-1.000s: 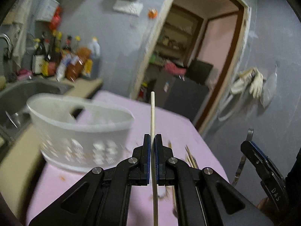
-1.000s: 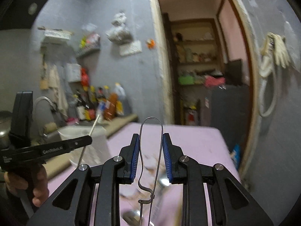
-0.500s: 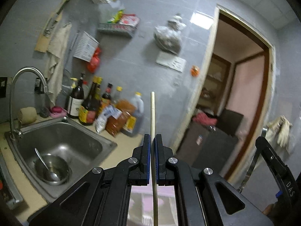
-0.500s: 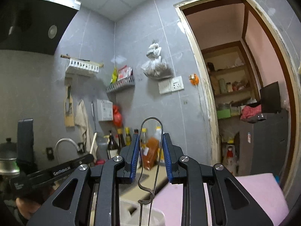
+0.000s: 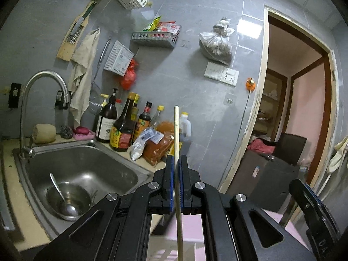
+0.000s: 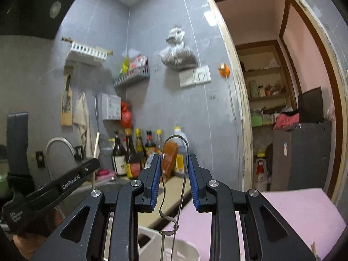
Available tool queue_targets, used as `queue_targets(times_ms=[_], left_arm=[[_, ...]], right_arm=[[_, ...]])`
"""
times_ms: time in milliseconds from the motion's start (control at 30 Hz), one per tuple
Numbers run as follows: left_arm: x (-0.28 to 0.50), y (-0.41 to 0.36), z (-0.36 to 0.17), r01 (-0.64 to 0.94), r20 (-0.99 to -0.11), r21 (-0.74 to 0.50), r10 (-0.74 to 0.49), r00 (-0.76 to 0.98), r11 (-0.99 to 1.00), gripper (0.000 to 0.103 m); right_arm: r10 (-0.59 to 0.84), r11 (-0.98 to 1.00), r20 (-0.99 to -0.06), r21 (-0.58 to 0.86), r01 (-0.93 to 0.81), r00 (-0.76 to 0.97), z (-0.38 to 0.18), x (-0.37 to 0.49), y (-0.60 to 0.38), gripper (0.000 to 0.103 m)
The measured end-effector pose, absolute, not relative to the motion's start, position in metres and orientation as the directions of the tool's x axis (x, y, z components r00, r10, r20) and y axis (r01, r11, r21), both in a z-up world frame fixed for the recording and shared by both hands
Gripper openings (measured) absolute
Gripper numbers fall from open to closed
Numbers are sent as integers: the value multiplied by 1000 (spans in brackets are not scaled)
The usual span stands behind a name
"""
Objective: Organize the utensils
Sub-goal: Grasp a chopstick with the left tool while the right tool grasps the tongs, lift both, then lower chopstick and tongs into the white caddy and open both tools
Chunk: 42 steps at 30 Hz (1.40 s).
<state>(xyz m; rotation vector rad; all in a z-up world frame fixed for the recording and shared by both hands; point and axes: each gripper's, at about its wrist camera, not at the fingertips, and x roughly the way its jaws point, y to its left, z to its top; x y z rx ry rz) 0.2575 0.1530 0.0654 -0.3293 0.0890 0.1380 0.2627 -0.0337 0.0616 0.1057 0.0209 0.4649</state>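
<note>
Though partly hidden, spoon in bowl.

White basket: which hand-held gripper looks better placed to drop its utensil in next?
Probably the right hand-held gripper: its wire-handled utensil hangs straight over the white basket. The left hand-held gripper with the chopstick shows only a sliver of the basket.

I read this as home kitchen: steel sink with curved tap, sauce bottles lined along desk's back edge, range hood overhead, wall racks holding packets.
</note>
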Motion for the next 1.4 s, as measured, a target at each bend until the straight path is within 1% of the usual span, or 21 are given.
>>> queue_targets(times_ms=[133,367,500,600,667,700,733,800,867,900,933,967,1067,1100,1133,1200,1267,1300,1333,1367,1400], left_arm=[[256,145,53,-160,-151,-296,119,981,942,2],[247,134,40,-139,-248,-265,72,966,954,3],[244,137,32,-112,-306,-300,15,952,947,3],[240,136,28,-56,-331,-319,-56,942,946,5],[236,135,29,-34,-334,-327,-82,939,944,11],[234,135,29,-29,-335,-333,-90,938,942,19],[232,136,30,-22,-334,-346,-100,937,938,26],[227,137,33,-14,-322,-371,-114,940,928,29],[223,136,38,-4,-314,-381,-125,941,925,35],[221,135,41,1,-306,-381,-127,943,925,41],[217,132,45,7,-294,-381,-128,947,925,48],[214,130,49,5,-286,-378,-122,950,926,50],[206,117,60,29,-265,-365,-133,955,931,59],[204,110,63,43,-258,-356,-142,956,933,67],[202,106,66,52,-252,-349,-147,957,936,73],[196,94,71,85,-226,-326,-165,960,941,79],[191,81,76,117,-208,-295,-183,961,948,82],[188,73,79,137,-199,-278,-196,960,951,85],[186,67,81,152,-192,-269,-208,959,951,90],[183,61,82,168,-182,-262,-220,958,950,93],[180,55,83,182,-173,-256,-231,957,949,95]], right_arm=[[446,893,-43,90,-442,894,47,264,-31,22],[442,896,-112,106,-431,890,34,266,-34,22],[453,890,-147,128,-438,879,31,264,-38,23],[467,883,-172,148,-446,867,30,262,-42,23],[476,878,-175,154,-453,862,31,260,-44,26],[480,876,-177,157,-456,859,33,259,-46,29],[486,872,-175,161,-462,856,34,257,-48,30],[490,870,-173,164,-465,855,38,253,-52,30],[490,869,-162,166,-466,857,44,248,-60,36],[486,871,-155,168,-462,860,48,244,-65,40],[482,873,-148,169,-458,864,51,240,-71,47],[474,876,-140,167,-452,869,55,236,-77,51],[450,888,-115,166,-429,886,63,224,-98,54],[440,892,-108,168,-420,892,67,219,-106,60],[422,900,-100,168,-403,901,70,213,-117,68],[402,908,-80,165,-386,912,74,203,-132,74],[360,926,-61,147,-348,931,78,189,-151,79],[345,932,-56,140,-335,937,79,183,-159,83],[331,937,-53,135,-322,942,79,177,-167,89],[319,942,-53,129,-310,946,79,173,-172,92],[302,949,-55,116,-294,952,80,168,-179,100]])
